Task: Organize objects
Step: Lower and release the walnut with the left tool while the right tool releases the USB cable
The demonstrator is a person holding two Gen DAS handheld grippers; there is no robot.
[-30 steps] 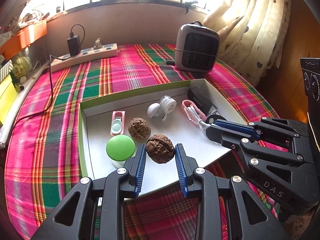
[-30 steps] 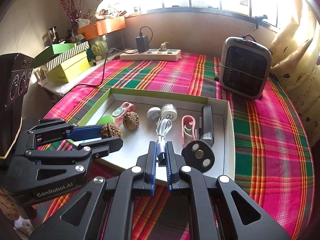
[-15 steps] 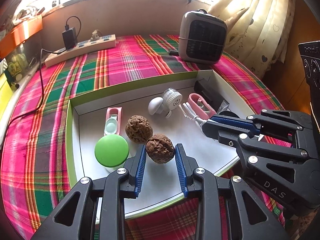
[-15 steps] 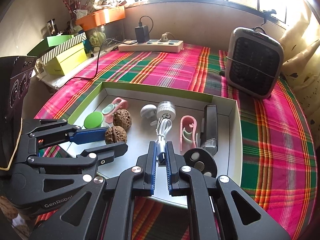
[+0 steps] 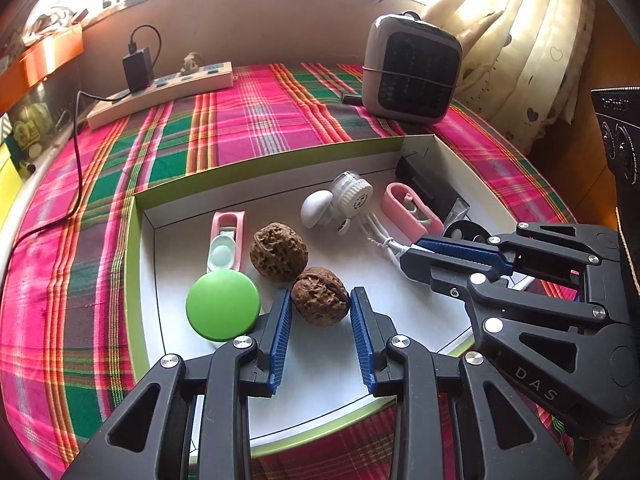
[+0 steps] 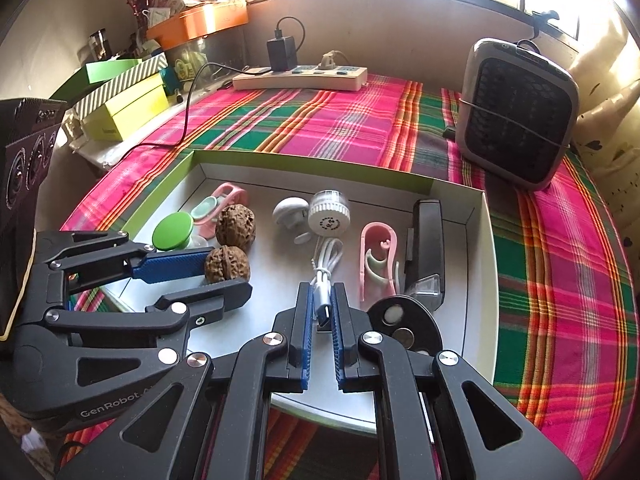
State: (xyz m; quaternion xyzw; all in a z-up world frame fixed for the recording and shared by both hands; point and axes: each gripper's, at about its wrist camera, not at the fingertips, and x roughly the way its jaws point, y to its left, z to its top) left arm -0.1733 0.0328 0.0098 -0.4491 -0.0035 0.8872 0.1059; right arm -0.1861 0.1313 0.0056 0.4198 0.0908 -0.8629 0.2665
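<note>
Left claw (image 5: 319, 309) grasps a walnut (image 5: 319, 296) over the near-left of the white tray (image 5: 434, 142); right claw (image 6: 321, 309) is clenched on a white cable (image 6: 325, 276). Set each down in bare tray floor, clear of the second walnut (image 5: 279, 251) and green lid (image 5: 223, 305), then release.

Crowded toward the tray's (image 5: 280, 156) far wall by walnut (image 5: 279, 251), green lid (image 5: 223, 305) and pink clip (image 6: 378, 258); bare white floor near its front rim.

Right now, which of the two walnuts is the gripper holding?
The nearer walnut, between the left gripper pads. The other walnut sits free behind it, beside the pink case.
</note>
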